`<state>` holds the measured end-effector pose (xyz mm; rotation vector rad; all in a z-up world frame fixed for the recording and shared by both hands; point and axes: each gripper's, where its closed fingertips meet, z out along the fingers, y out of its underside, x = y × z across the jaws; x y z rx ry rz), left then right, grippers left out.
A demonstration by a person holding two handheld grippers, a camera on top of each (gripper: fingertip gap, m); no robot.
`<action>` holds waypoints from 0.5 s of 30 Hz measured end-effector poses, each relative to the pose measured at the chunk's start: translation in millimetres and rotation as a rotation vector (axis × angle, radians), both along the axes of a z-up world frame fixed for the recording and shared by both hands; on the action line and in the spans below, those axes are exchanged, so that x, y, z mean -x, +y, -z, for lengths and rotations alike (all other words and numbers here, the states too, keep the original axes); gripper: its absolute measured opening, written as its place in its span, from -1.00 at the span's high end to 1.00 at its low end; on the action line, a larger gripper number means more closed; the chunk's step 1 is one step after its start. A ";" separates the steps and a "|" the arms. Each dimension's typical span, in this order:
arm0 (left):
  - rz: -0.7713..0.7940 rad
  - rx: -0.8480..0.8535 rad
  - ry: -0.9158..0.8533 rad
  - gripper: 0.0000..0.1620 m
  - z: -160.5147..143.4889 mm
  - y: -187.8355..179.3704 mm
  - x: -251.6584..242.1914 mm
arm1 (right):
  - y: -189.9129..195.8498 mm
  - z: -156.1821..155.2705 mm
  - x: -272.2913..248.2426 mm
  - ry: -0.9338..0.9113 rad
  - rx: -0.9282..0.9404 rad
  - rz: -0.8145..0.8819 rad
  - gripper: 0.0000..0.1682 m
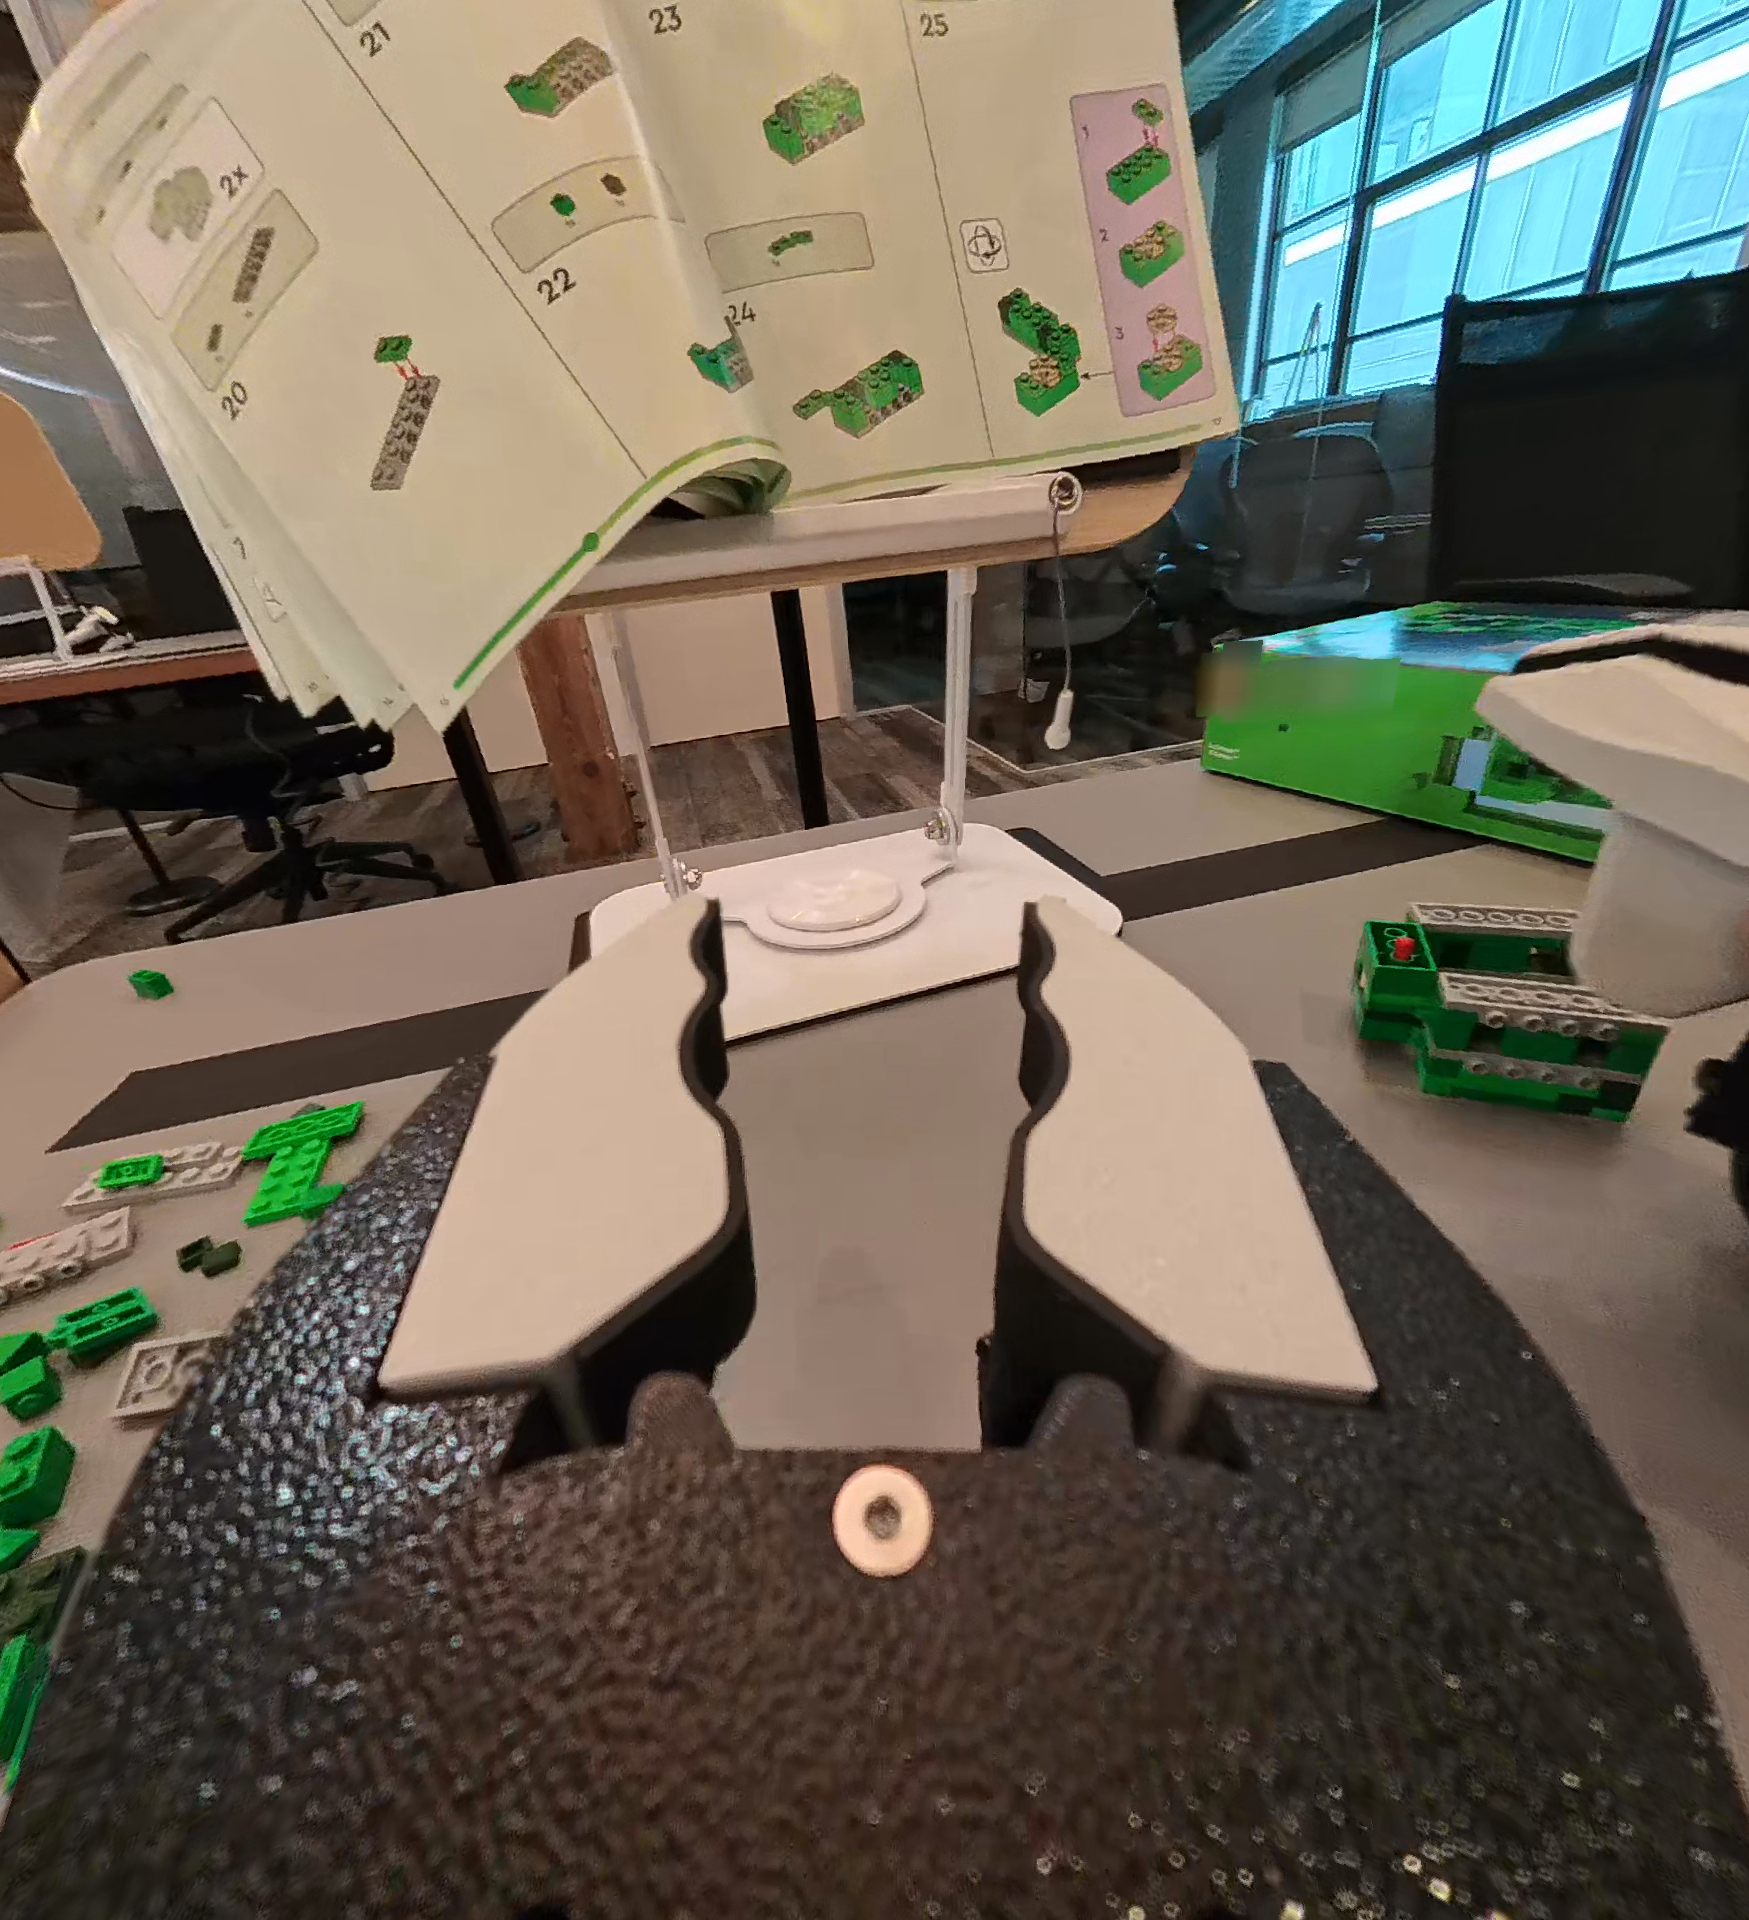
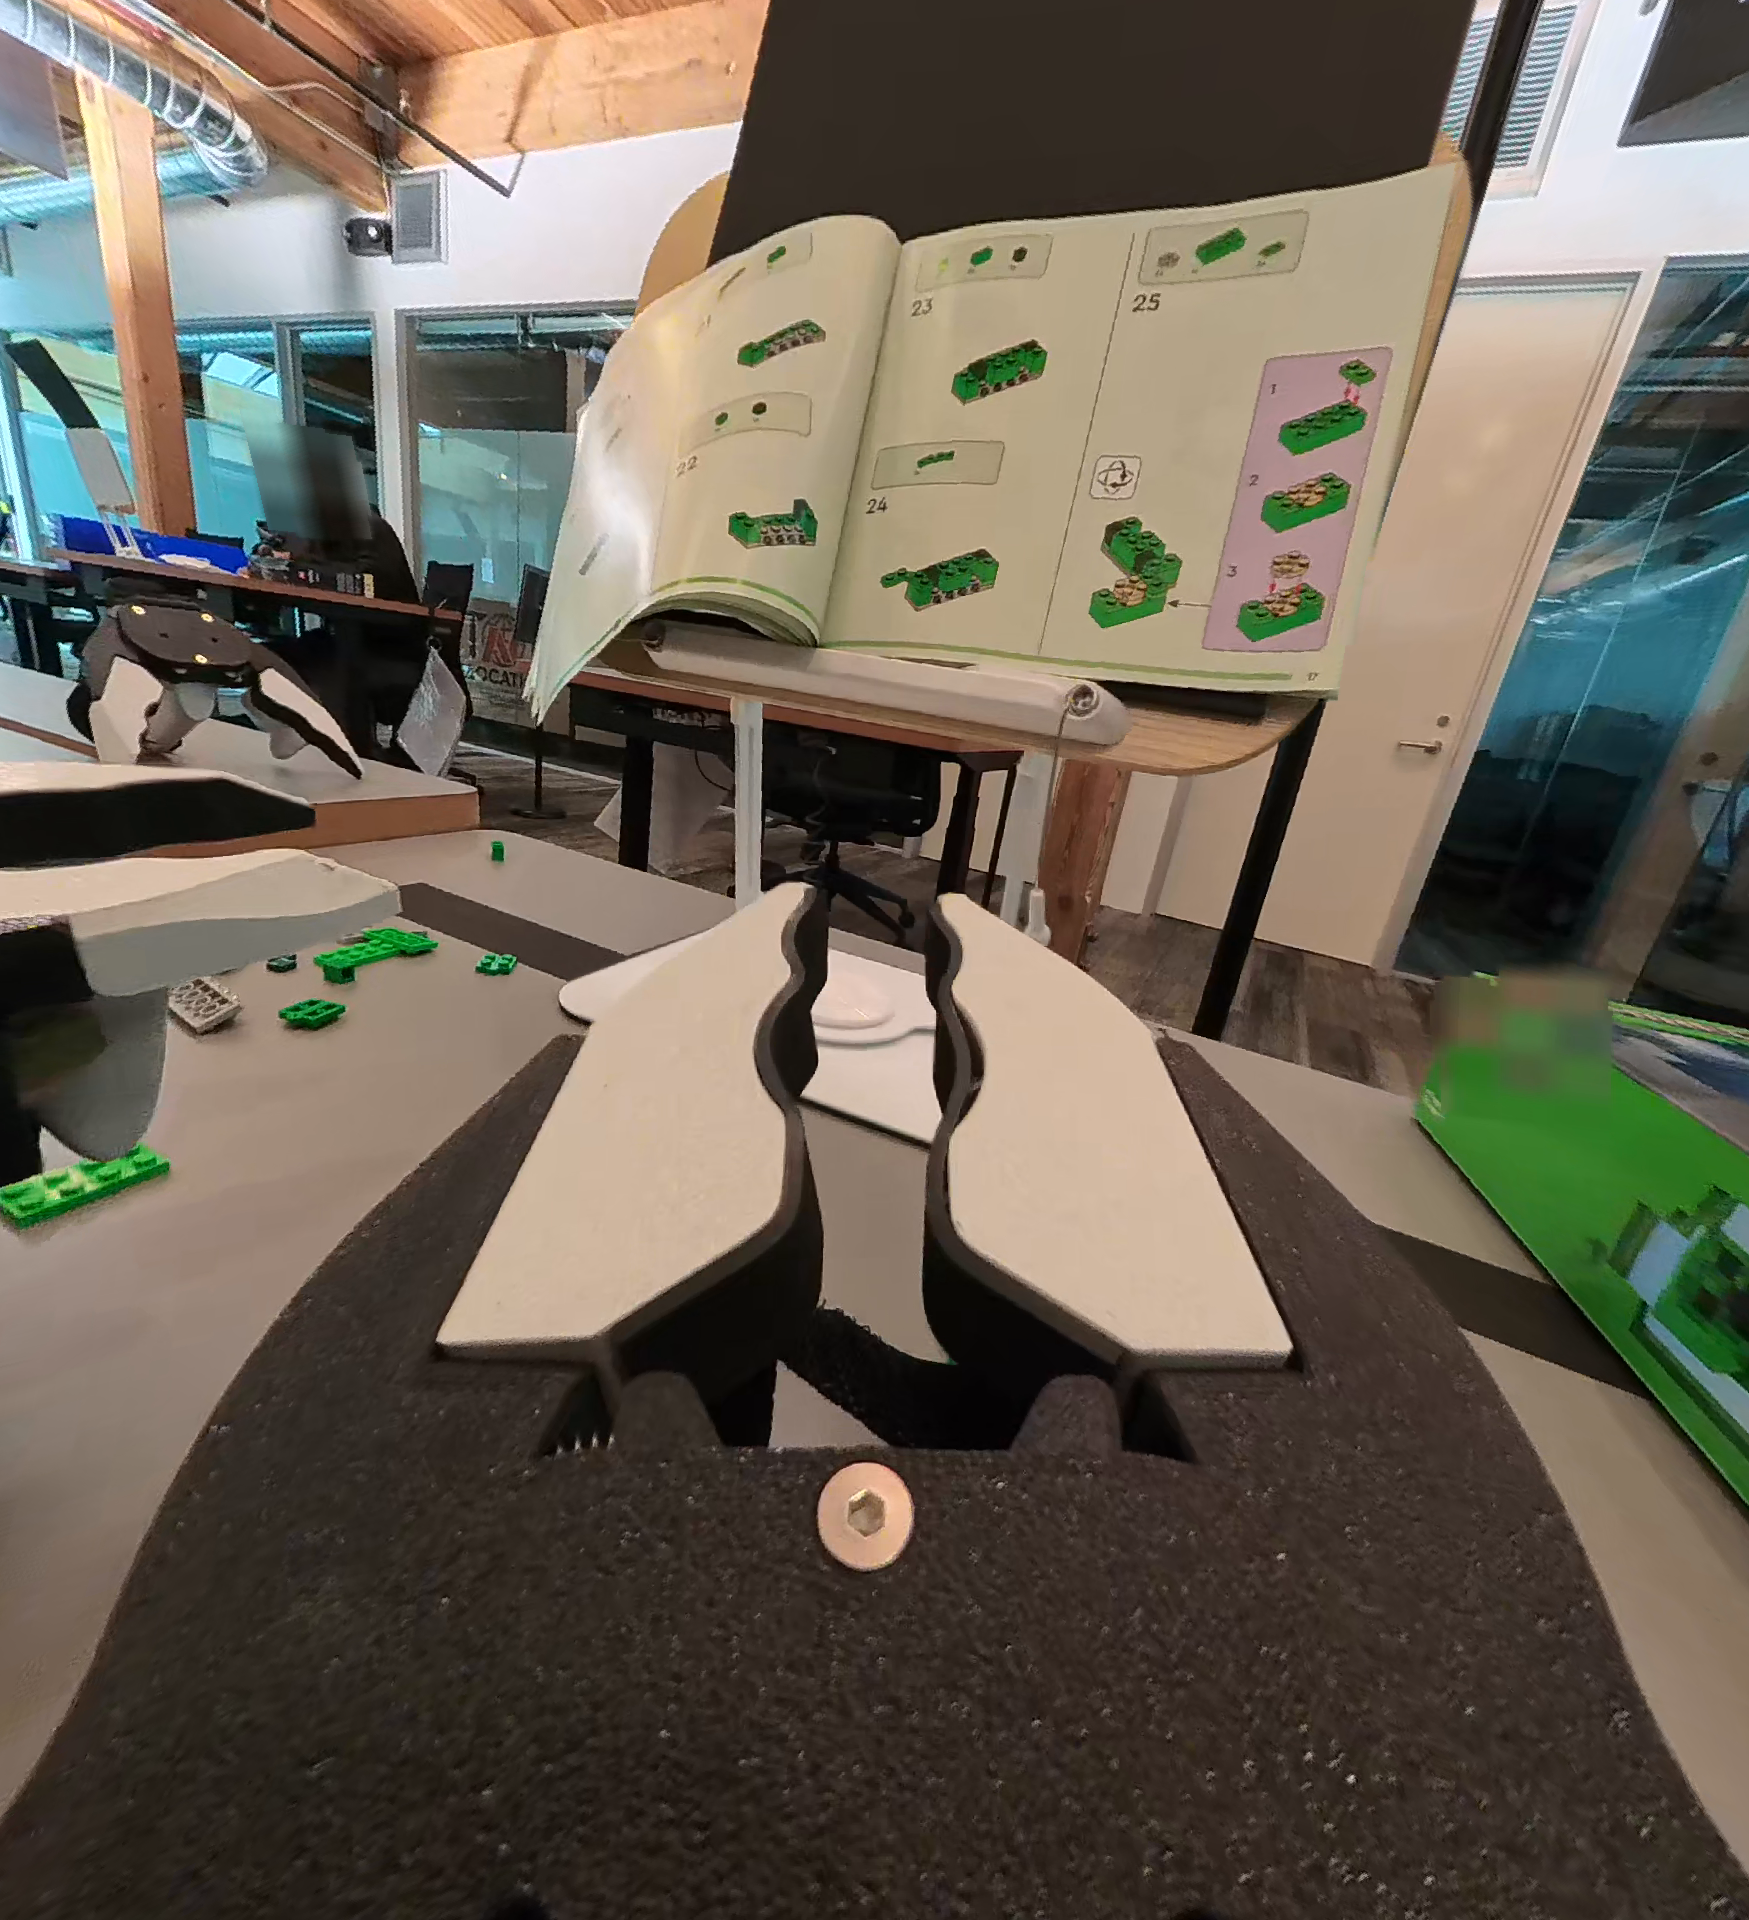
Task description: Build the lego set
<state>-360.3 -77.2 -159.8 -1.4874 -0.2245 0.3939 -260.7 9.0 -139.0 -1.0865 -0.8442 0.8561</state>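
My left gripper (image 1: 870, 935) is open and empty, held above the grey table in front of the stand's white base (image 1: 849, 914). Loose green and grey lego pieces (image 1: 122, 1174) lie to its left. A partly built green and grey lego model (image 1: 1493, 1018) stands on the table at the right, next to my right gripper (image 1: 1680, 831). In the right wrist view my right gripper (image 2: 870, 914) is open with a narrow gap and holds nothing. The left gripper's fingers (image 2: 174, 904) show at that view's left edge, above a green plate (image 2: 80, 1184) and other loose pieces (image 2: 371, 951).
The open instruction booklet (image 2: 1005, 436) rests on a raised white stand (image 1: 808, 520) behind the work area. A green lego box (image 2: 1628, 1247) lies at the right. One small green brick (image 1: 150, 983) sits alone at the far left. Desks and chairs stand beyond the table.
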 end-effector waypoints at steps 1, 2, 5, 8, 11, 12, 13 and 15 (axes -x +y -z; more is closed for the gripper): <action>0.007 -0.002 -0.011 0.34 0.2 0.3 0.3 | 0.7 0.2 3.0 -0.001 0.002 0.000 0.80; 0.013 -0.004 -0.023 0.34 0.5 0.6 0.8 | 1.2 0.2 5.8 0.000 0.002 -0.003 0.80; 0.026 -0.012 -0.058 0.35 0.9 1.7 1.5 | 0.8 1.4 12.5 -0.008 0.003 -0.017 0.80; 0.028 -0.021 -0.066 0.35 0.0 1.5 0.4 | -0.3 2.3 13.7 -0.015 0.005 -0.025 0.80; 0.047 -0.030 -0.091 0.37 -0.1 4.2 -2.0 | -1.8 2.4 14.3 -0.016 0.006 -0.036 0.81; 0.058 -0.029 -0.101 0.37 0.7 5.8 -3.6 | -1.9 2.6 14.5 -0.018 0.007 -0.037 0.81; 0.068 -0.025 -0.105 0.37 1.4 7.2 -5.3 | -2.1 2.5 14.4 -0.018 0.006 -0.037 0.81; 0.075 -0.013 -0.097 0.37 2.2 9.1 -7.6 | -3.5 2.1 14.6 -0.017 0.001 -0.042 0.81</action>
